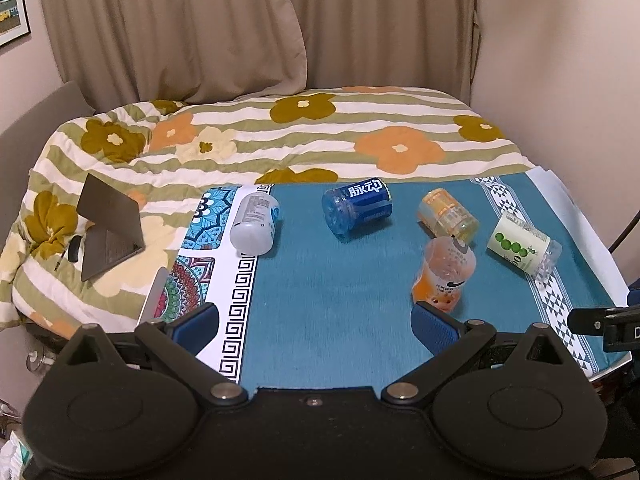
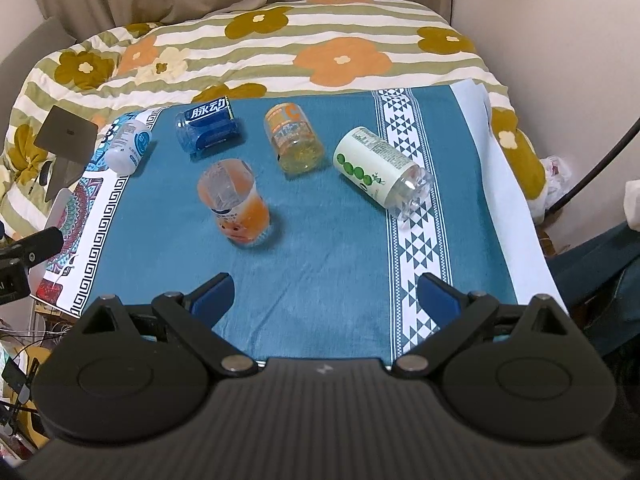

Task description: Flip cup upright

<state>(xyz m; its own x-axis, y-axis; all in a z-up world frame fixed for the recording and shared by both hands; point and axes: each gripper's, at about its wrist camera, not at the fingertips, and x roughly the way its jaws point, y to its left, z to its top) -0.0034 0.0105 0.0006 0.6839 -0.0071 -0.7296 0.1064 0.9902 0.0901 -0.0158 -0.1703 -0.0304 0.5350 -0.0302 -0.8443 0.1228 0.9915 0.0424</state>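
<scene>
1. Teal cloth (image 2: pixel 328 240) covers the table in front of a bed with a flowered quilt (image 1: pixel 304 136), and beige curtains (image 1: pixel 180 28) hang behind it.
2. Both grippers hover over the near edge of the cloth. The left gripper (image 1: pixel 316 326) has its blue fingers (image 1: pixel 434 326) spread wide with nothing between them; the right gripper (image 2: pixel 326 300) is likewise spread and holds nothing.
3. The orange cup (image 2: pixel 236 206) stands upright, mouth up, on the cloth, closest to the grippers. In the left wrist view it sits just beyond the right-hand finger tip, not touching it as far as can be told.
4. Farther out, four cups lie on their sides: a yellow-orange cup (image 2: pixel 294 140) just behind the upright one, a blue cup (image 2: pixel 208 126), a white cup (image 2: pixel 128 146) on the cloth's patterned left border, and a green-dotted cup (image 2: pixel 384 170) across the white triangle stripe.
5. On the quilt to the left, a laptop (image 1: pixel 108 228) stands half open.
</scene>
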